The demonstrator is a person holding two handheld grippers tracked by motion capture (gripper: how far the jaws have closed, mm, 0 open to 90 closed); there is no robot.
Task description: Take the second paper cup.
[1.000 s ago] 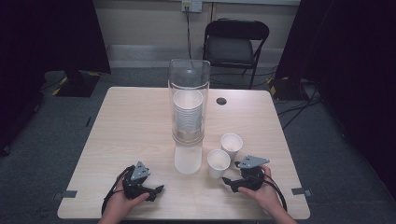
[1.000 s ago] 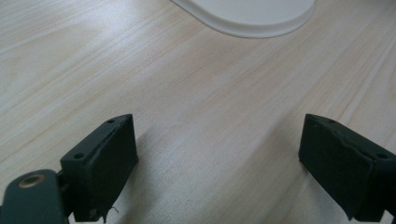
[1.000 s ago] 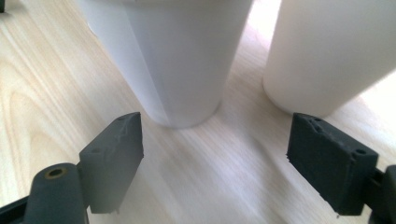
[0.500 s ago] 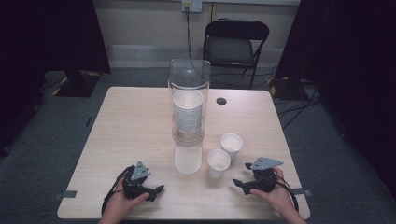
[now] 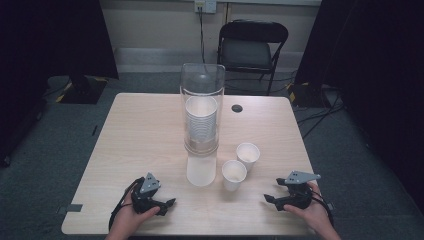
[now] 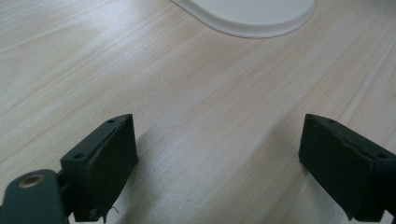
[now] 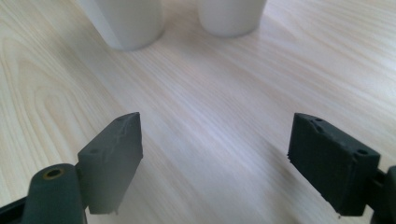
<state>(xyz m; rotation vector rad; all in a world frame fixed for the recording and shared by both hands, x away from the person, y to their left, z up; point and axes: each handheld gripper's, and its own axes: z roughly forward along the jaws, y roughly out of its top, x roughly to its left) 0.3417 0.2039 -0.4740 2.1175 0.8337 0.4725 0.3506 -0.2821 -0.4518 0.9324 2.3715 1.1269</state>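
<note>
Right gripper (image 5: pixel 272 199) drew back toward lower right from two paper cups (image 5: pixel 234 174) standing mid-frame on the worktop (image 5: pixel 140 135), fingers apart, empty. Left gripper (image 5: pixel 167 204) idle, likewise parted, empty. Cups apparently placed.

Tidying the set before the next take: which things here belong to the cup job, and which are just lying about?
Job:
- cup dispenser
- near cup
- far cup
- left gripper
- right gripper

Lying about:
- folding chair
- floor cables
</note>
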